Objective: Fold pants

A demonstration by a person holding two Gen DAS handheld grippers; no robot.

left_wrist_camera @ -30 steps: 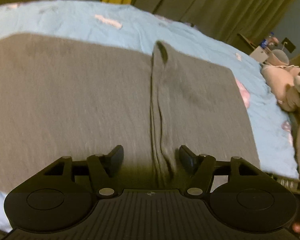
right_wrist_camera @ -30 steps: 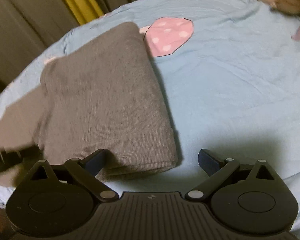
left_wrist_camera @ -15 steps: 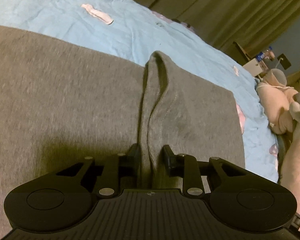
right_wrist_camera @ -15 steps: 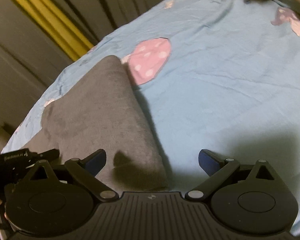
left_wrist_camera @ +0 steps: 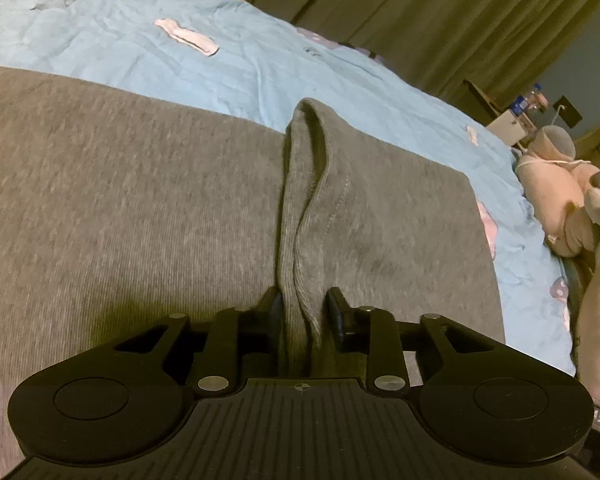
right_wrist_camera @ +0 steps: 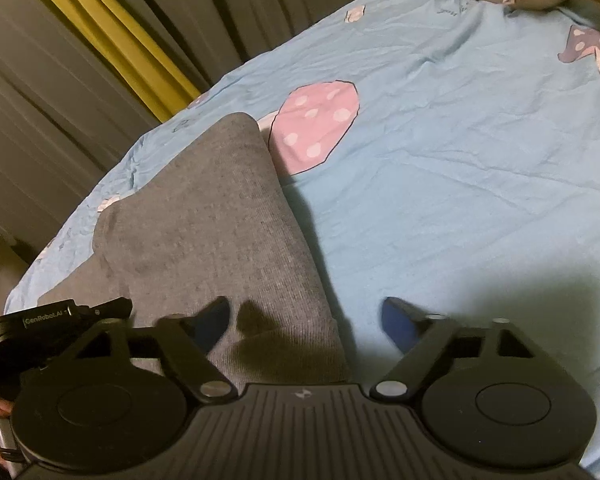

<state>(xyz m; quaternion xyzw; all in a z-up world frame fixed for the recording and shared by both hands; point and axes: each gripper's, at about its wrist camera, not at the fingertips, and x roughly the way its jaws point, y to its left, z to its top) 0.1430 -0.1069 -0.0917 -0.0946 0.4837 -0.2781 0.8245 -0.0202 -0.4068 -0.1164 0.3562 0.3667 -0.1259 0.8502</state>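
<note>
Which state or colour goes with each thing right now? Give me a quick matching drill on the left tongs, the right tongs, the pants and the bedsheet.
Things:
1. left tongs
2. right tongs
3. pants
4. bedsheet

States or colours:
A. light blue, with a pink spotted mushroom print
B. jaws apart and closing over the folded edge of the cloth
C. grey knit, lying on the bed
D. pinching a raised ridge of cloth

Pairs: 1-D, 2-B, 3-C, 4-A
</note>
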